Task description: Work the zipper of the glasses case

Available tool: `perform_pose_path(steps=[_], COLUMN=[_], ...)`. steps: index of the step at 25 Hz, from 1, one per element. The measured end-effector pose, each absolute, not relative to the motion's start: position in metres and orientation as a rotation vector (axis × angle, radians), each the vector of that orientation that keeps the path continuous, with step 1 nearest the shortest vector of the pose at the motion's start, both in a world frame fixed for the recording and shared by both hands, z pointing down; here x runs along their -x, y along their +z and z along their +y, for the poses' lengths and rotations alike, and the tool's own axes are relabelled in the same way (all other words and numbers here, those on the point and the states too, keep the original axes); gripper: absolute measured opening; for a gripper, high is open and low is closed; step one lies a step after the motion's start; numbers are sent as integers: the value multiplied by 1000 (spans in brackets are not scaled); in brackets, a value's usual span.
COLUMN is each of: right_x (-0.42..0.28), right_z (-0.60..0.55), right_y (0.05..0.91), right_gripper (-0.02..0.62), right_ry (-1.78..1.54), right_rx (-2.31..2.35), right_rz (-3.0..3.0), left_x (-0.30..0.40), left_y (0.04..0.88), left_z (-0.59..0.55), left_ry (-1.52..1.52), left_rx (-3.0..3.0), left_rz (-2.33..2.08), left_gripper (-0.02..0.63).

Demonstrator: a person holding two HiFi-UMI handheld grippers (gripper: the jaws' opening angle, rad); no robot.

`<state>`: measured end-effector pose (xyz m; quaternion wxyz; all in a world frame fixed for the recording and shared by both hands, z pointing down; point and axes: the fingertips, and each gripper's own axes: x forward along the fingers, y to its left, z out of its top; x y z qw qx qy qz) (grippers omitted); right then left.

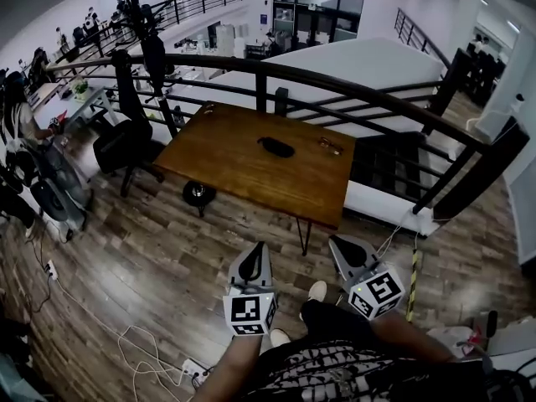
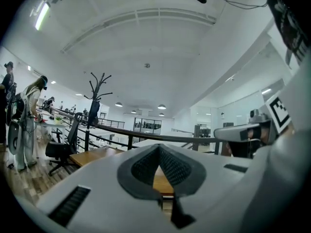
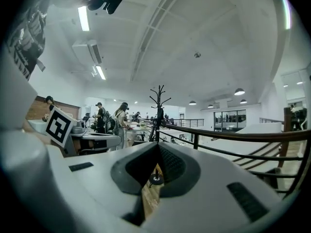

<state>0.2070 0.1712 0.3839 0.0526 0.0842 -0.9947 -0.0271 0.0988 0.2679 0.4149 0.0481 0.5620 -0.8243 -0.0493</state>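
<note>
Dark glasses case (image 1: pixel 275 146) lay mid wooden table (image 1: pixel 219 162) at 12 o'clock, left gripper (image 1: pixel 255 260) and right gripper (image 1: pixel 343 253) well short of it, both pressed together, empty, black railing (image 1: pixel 335 86) beyond, office chair (image 1: pixel 126 136) at 10 o'clock, plank floor (image 1: pixel 142 258)

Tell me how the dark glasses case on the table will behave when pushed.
The glasses case lies low and flat on the table, so it would likely slide rather than roll or tip. Small beside the tabletop, probably light. Stiffness cannot be judged from here.

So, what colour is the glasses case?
The glasses case is black; the head view shows it best.
</note>
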Motion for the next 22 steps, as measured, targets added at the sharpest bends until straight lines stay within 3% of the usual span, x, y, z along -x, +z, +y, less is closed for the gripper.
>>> perform_pose_path(steps=[10,22], right_x=[-164,-87], right_z=[147,20], right_y=[401,402], right_gripper=[-2,-2], right_ry=[3,41], right_rx=[-124,-34], right_rz=[-3051,-3053], left_x=[-75,-12], left_y=[428,432], left_z=[242,111], left_ry=[-51,42], left_rx=[-1669,-1663], left_rz=[-2529,-2496], left_gripper=[3,3])
